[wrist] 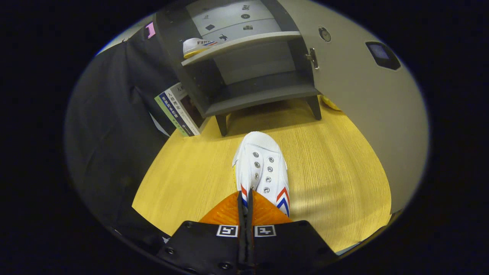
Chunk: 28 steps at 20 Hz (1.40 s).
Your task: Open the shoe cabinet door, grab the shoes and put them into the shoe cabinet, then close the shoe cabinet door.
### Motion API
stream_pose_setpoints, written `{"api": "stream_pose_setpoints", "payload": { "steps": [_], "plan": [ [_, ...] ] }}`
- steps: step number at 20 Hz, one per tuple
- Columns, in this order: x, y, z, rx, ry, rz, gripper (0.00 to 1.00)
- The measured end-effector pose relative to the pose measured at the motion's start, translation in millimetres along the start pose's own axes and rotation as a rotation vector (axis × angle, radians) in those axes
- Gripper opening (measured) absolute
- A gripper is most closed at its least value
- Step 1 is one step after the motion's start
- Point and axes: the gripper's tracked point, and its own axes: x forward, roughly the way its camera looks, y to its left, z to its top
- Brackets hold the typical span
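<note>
White shoe [261,168] pinched at its heel edge between closed gripper [245,202] fingers, heel hidden, second shoe [196,46] half seen on upper-left cabinet [244,72] shelf, door [366,107] swung open right.

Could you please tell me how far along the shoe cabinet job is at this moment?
Done: the cabinet door stands open and one shoe lies on the upper shelf. In hand: the tool is shut on the second white shoe, its toe pointing at the cabinet. Left: place this shoe inside, then close the door.
</note>
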Motion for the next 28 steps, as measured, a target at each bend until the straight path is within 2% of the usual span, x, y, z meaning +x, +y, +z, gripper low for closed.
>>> {"api": "stream_pose_setpoints", "payload": {
  "steps": [4, 12, 28],
  "plan": [
    [-14, 20, 42, 0.022, -0.064, 0.058, 0.01],
    [-39, 55, 144, -0.004, -0.233, 0.121, 0.01],
    [-35, 78, 319, -0.020, -0.478, 0.108, 0.01]
  ]
}}
